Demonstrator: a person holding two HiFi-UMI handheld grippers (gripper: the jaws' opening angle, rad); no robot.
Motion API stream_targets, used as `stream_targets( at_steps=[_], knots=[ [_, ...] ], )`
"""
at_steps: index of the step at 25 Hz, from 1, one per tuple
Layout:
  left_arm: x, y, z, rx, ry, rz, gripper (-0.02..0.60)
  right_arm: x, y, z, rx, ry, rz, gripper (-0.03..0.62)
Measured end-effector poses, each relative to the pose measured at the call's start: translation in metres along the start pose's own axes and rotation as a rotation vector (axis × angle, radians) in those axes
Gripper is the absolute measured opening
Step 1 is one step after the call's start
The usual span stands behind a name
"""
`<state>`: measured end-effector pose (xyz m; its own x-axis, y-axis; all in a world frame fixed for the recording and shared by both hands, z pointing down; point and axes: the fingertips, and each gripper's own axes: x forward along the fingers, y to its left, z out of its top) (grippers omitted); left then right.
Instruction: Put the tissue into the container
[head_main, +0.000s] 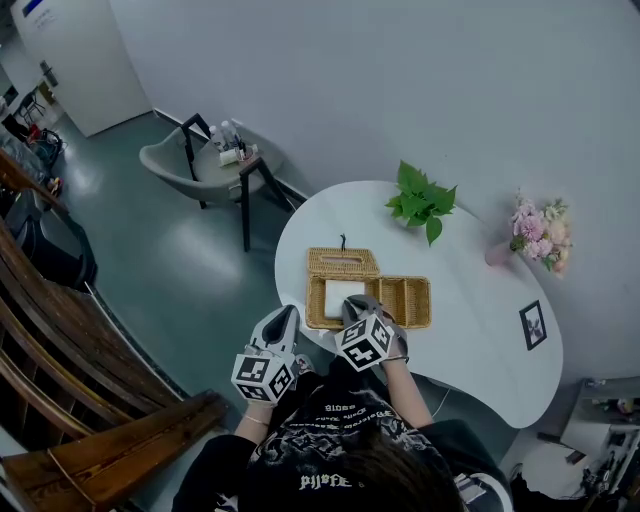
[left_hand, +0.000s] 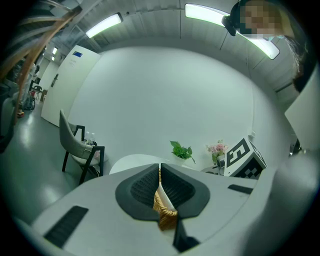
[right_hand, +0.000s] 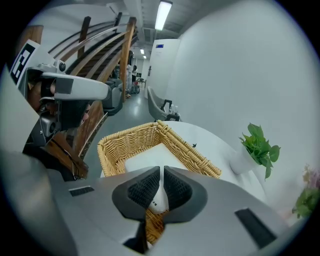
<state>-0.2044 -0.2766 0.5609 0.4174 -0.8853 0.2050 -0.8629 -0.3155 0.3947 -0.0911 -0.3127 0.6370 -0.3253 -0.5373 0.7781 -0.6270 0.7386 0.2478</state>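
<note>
Head view with the two gripper views. A white table (head_main: 470, 300) carried a wicker container (head_main: 410, 300) close to its near left edge. The container was divided into compartments. A white tissue pack (head_main: 340, 297) lay in the compartment at the table's left edge, and the smaller compartments to its right held nothing visible. A flat wicker lid (head_main: 343, 263) with a slot lay on the table against the container's far side.

The right gripper (head_main: 357, 300) pointed steeply down into the left compartment. In the right gripper view its jaws (right_hand: 162, 170) stood almost together, pressed on the near edge of the tissue pack (right_hand: 152, 157), with the container's woven walls (right_hand: 130, 142) around it.

The left gripper (head_main: 290, 312) sat at the table's left edge, against the container's near left corner. In the left gripper view its jaws (left_hand: 160, 167) were closed, with a strip of the container's wicker (left_hand: 165, 212) showing between the pads.

A potted plant (head_main: 420, 203) stood at the table's far edge. Pink flowers (head_main: 538, 232) stood at the far right edge, and a small framed marker card (head_main: 533, 325) at the right edge. A grey chair (head_main: 195, 165) stood on the floor well apart from the table, beyond its left edge.
</note>
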Motion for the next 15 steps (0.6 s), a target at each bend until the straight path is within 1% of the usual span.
stream_targets(
  at_steps=[5, 8, 11, 15],
  knots=[
    [-0.004, 0.000, -0.003, -0.008, 0.005, -0.006, 0.031, -0.008, 0.000, 0.003, 0.034, -0.036, -0.027, 0.089],
    [-0.006, -0.003, -0.002, -0.004, 0.005, -0.020, 0.031, -0.014, -0.002, 0.006, 0.052, -0.056, -0.039, 0.096],
    [-0.007, -0.007, -0.001, 0.001, 0.009, -0.030, 0.031, -0.022, -0.004, 0.010, 0.095, -0.082, -0.050, 0.104],
    [-0.015, -0.007, 0.010, 0.006, -0.017, -0.026, 0.031, -0.036, -0.002, 0.020, 0.136, -0.134, -0.068, 0.107]
  ],
)
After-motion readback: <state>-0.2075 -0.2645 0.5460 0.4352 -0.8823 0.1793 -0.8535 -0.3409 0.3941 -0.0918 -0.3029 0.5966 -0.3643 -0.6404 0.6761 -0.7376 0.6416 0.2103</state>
